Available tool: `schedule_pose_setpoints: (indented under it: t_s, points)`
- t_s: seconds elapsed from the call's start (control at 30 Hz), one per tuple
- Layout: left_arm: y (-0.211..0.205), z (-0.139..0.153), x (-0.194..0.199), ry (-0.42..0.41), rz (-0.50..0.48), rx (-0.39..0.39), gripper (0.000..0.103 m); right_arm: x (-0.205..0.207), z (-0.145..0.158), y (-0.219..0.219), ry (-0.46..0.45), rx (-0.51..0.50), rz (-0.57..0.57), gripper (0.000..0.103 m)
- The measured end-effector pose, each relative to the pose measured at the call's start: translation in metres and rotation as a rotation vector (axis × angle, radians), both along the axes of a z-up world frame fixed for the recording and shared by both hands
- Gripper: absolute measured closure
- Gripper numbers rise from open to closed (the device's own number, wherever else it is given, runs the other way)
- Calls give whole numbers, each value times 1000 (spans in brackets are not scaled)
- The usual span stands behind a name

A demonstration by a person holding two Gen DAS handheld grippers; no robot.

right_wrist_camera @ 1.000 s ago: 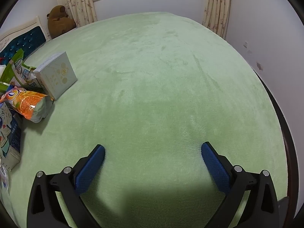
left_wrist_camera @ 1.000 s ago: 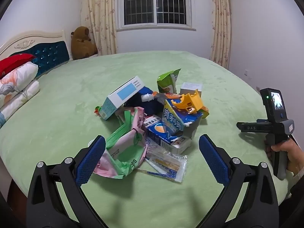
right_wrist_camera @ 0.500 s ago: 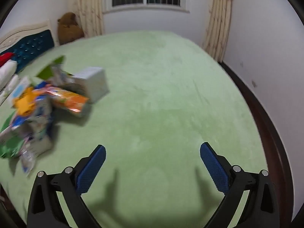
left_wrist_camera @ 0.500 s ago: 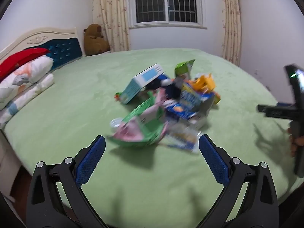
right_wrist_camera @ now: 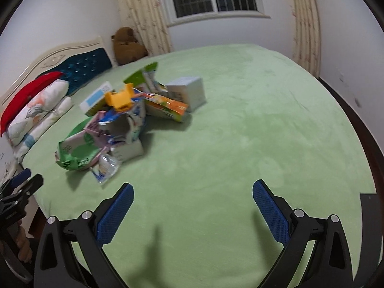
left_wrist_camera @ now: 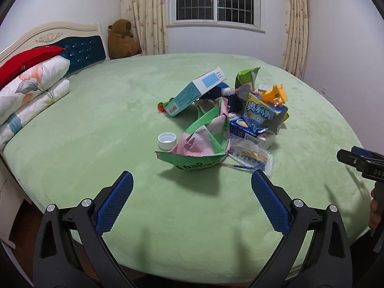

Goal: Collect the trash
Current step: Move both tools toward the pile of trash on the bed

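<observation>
A pile of trash lies on the green bed: a crumpled green and pink bag, a teal and white box, a blue snack box, a yellow plastic piece, a clear wrapper and a white bottle cap. My left gripper is open and empty, short of the pile. My right gripper is open and empty, with the pile ahead to its left. A grey box and an orange packet lie at the pile's far side.
Pillows and a blue headboard are at the left. A brown teddy bear sits in the far corner by the curtains. The right gripper shows at the left view's right edge. The bed's dark edge runs along the right.
Both grippers have drawn back from the pile and lifted. The right view has swung left, so the pile now shows in it. Both stay open.
</observation>
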State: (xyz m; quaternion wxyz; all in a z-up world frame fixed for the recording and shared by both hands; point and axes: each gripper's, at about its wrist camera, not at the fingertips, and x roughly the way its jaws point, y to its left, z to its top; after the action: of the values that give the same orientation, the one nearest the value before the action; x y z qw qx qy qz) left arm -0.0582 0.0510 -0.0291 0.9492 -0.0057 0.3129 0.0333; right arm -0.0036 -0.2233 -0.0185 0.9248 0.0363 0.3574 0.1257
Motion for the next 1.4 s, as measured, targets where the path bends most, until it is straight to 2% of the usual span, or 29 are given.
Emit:
schedule_pose_setpoints:
  t_s: [0.17,0.27,0.37,0.53,0.77,1.4]
  points:
    - [3,-17,7,51,23,-6,7,5,-6,13,4,-33,3,5]
    - [8,-18,7,33,35,-34,7,5,-7,19,-23,-58,13,5]
    - [11,-21,9,50,45,-42,7,5,-7,24,-33,-89,19,5]
    - [6,-21,8,53,40,-16,7,4,-8,27,-48,-108,27,5]
    - [-3,-20,4,30,39,43,7,4,-7,21,-46,-97,11,5]
    - [1,-20,4,44,51,22,7,7,-10,16,-29,-87,-12,5]
